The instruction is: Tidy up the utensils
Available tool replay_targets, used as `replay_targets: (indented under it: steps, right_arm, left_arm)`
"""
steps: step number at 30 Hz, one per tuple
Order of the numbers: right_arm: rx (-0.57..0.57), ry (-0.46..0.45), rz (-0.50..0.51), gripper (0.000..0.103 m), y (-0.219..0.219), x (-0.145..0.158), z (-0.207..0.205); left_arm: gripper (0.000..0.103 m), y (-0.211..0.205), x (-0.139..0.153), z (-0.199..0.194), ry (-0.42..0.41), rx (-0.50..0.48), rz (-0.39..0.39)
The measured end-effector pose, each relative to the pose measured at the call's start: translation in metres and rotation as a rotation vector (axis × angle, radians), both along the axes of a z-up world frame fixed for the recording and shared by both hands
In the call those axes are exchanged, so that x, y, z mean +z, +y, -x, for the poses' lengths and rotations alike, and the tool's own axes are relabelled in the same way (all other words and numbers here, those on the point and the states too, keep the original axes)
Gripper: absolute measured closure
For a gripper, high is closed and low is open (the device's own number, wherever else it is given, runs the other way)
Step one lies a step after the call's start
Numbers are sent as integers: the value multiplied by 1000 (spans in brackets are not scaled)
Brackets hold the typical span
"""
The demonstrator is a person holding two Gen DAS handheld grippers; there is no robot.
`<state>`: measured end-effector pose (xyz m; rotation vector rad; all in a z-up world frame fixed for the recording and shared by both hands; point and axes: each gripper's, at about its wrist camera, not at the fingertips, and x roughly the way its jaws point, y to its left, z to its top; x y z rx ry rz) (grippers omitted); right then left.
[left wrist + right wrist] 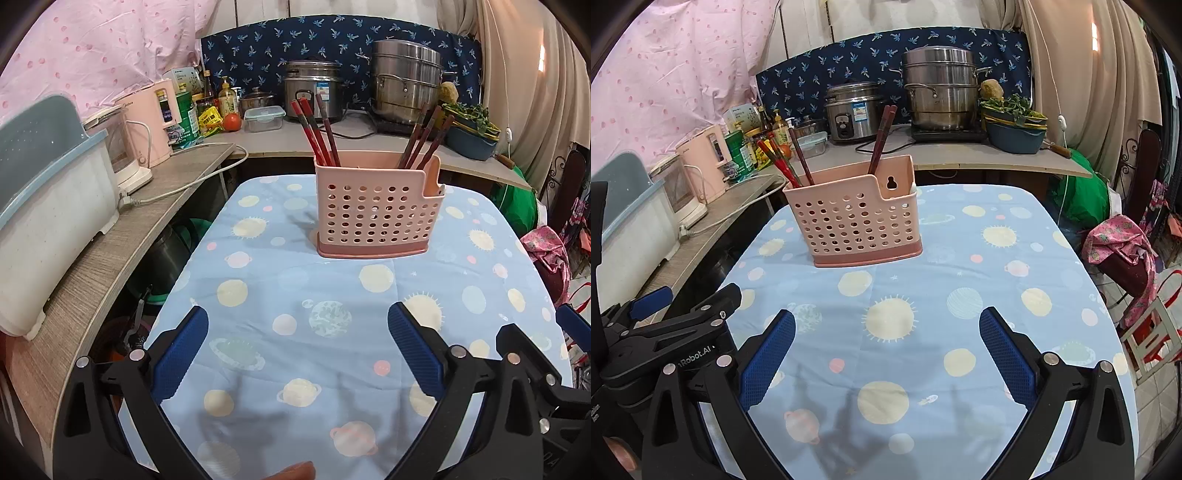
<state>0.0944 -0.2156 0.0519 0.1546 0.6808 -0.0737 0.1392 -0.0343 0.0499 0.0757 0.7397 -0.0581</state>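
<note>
Chopsticks (318, 129) stood in a pink perforated holder (376, 210) that sat upright on the table's blue planet-print cloth (295, 288), toward the far edge and well away from the near edge. Seen from the left wrist, one red and dark bundle leaned toward the holder's left end, and a second bundle of darker chopsticks (424, 136) leaned toward its right end. The holder had a darker pink base, and a notched, lower section at its right end.

The left gripper (297, 338) hung over the near part of the cloth, its blue-padded fingers (181, 354) spread wide with only bare cloth between them. The right gripper (886, 341) hung beside it over the same near part, equally wide, with nothing between its pads (1006, 354); its jaws had just about reached full spread. Neither gripper touched the holder, which stood apart from both. In the right wrist view the left gripper's black frame showed at the lower left, close alongside.

Beyond the table's far edge ran a counter (280, 142) carrying a rice cooker (314, 88), a tall steel steamer pot (406, 85) and a clear food box (264, 118). Along the left side, a shelf (110, 236) held a pink kettle (147, 122).
</note>
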Motion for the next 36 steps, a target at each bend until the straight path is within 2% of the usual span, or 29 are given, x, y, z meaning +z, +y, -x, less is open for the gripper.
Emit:
replay_targets:
  steps: [36]
  right_arm:
    - [-17,26,16,7,-1,-7,-5]
  left_arm:
    - [10,0,-5,-4,13,7,-10]
